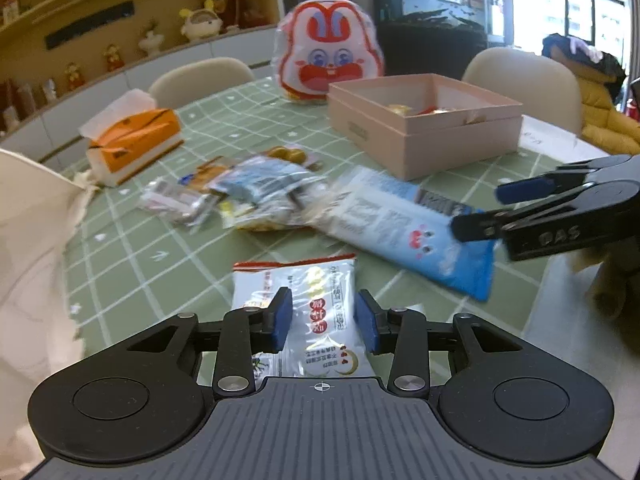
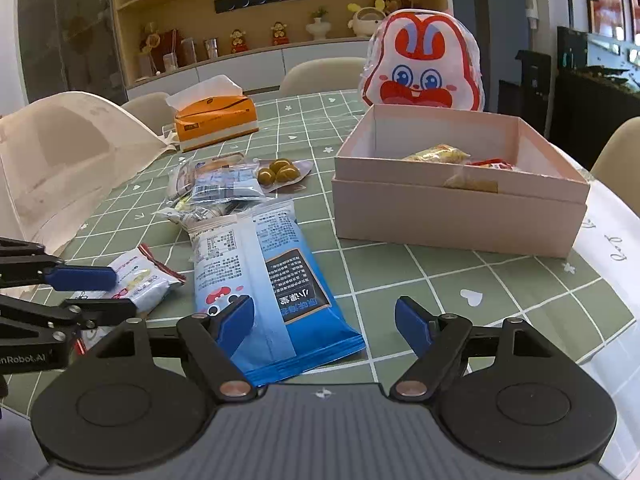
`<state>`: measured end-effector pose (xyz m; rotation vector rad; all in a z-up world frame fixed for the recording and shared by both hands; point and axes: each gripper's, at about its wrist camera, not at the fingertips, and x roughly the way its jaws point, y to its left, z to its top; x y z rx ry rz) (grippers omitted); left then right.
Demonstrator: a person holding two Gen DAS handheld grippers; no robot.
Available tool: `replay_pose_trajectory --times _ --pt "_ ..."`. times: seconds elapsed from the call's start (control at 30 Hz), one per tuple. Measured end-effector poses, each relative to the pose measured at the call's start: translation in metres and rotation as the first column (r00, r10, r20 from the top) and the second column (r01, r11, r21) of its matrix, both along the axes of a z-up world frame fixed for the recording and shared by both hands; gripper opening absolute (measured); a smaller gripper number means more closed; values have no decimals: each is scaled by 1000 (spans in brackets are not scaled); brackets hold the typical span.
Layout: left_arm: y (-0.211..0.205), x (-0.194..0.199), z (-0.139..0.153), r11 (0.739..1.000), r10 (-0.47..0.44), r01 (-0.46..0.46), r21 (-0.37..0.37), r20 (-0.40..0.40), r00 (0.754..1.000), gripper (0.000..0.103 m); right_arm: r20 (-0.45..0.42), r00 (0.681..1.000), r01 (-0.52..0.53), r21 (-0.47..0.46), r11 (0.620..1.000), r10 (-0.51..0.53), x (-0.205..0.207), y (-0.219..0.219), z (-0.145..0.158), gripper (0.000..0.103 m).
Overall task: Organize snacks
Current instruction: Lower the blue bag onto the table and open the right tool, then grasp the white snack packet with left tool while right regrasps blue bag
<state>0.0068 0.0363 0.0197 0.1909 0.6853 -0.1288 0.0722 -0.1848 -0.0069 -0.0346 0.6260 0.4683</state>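
Observation:
A small white snack packet with a red strip [image 1: 316,304] lies on the green checked tablecloth, between the open pads of my left gripper [image 1: 324,322]; the pads stand apart from it. It also shows in the right wrist view [image 2: 140,280]. A long blue and white snack bag [image 2: 264,276] lies beside it, and shows in the left wrist view [image 1: 404,228]. My right gripper [image 2: 326,322] is open over the bag's near end. A pile of small snack packets [image 2: 224,192] lies further back. An open pink box [image 2: 460,208] holds a few snacks.
An orange tissue box [image 2: 216,120] stands at the back left. A rabbit-faced bag [image 2: 424,64] stands behind the pink box. A white bag [image 2: 60,160] lies at the left. Chairs ring the table. White paper [image 2: 612,240] covers the right edge.

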Motion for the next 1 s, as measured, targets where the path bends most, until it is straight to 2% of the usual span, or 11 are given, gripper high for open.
replay_pose_trajectory --times 0.07,0.23,0.4,0.5,0.57,0.63,0.73,0.8,0.83,0.93,1.0 --pt "12 -1 1 999 39 -39 -12 2 999 43 8 1000 7 7 1000 -7 -2 -1 0 78" --pt "27 5 9 989 77 -80 -124 -27 997 41 13 1000 10 42 999 -10 -4 -6 1 78" --pt "12 16 7 992 78 -83 -93 -59 995 44 0 1000 14 74 997 -15 -3 -10 1 78" --pt "4 20 7 992 48 -57 -110 -81 996 53 -9 1000 16 99 995 -15 -2 -14 1 78" --pt "2 22 7 990 34 -47 -135 -100 994 70 -18 1000 19 110 994 -17 -1 -15 0 79" --pt "0 25 7 988 19 -36 -151 -114 993 77 -27 999 21 122 992 -18 0 -17 0 79" --pt "-5 23 7 991 -14 -2 -137 -119 993 79 -36 999 24 139 990 -20 1 -19 -1 79" --pt "-3 19 10 987 -42 22 -160 -122 992 77 -41 999 25 148 989 -20 1 -20 -1 79" --pt "0 16 13 988 -38 21 -156 -109 993 76 -45 999 27 152 988 -20 1 -21 -2 79" --pt "11 10 18 998 48 -51 -48 -56 997 74 -53 998 30 164 986 -21 2 -23 -2 79" --pt "24 13 15 993 105 -109 -43 -77 991 73 -59 998 28 168 985 -18 3 -23 -2 79"
